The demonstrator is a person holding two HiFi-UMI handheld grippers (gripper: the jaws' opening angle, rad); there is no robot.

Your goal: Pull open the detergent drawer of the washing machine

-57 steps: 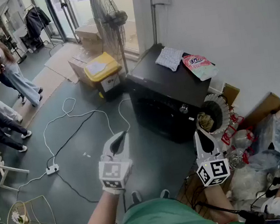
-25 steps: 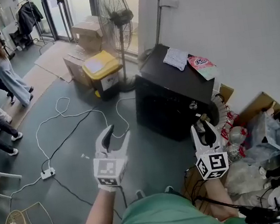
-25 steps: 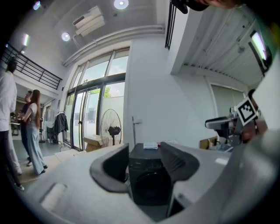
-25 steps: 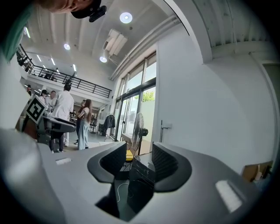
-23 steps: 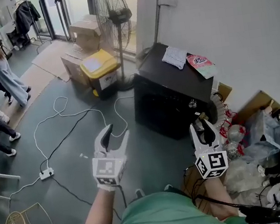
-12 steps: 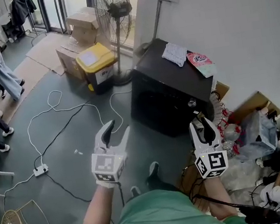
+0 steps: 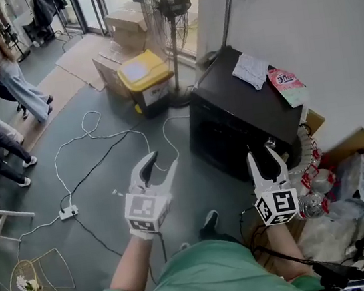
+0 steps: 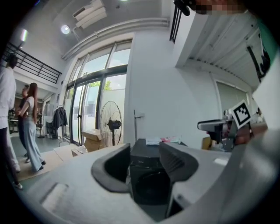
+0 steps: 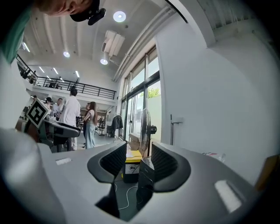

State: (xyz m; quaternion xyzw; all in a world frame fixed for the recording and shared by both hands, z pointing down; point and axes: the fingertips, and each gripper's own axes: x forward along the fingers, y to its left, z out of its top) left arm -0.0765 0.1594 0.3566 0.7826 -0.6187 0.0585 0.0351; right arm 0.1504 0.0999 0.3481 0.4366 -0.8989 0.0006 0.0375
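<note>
A person in a green top holds two grippers out over a grey floor (image 7: pixel 103 159), facing one black front-loading washing machine (image 7: pixel 234 134) that stands against a white wall (image 7: pixel 325 14). The washing machine's front, with its round door, faces out toward the lower left of the head view, and its flat top runs lengthwise along the wall. The detergent drawer cannot be made out on the dark front. The left gripper (image 7: pixel 160 165) is well short of the machine, its jaws standing apart with nothing between them. The right gripper (image 7: pixel 265 156) is nearer the machine's right front corner and is likewise open and empty. Each gripper carries one cube printed with black-and-white square markers. Two things lie on the machine's top: a white folded cloth (image 7: pixel 250 70) and a pink packet (image 7: pixel 288 86) whose print is too small to read. To the machine's left stand one pedestal fan (image 7: pixel 173 11) and one yellow-lidded bin (image 7: pixel 148 79), the label on the bin's front illegible, with cardboard boxes (image 7: pixel 128 28) behind them. One white power strip (image 7: pixel 67 212) lies on the floor with its cable looping toward the machine. At least two people (image 7: pixel 14 74) stand at the upper left.
</note>
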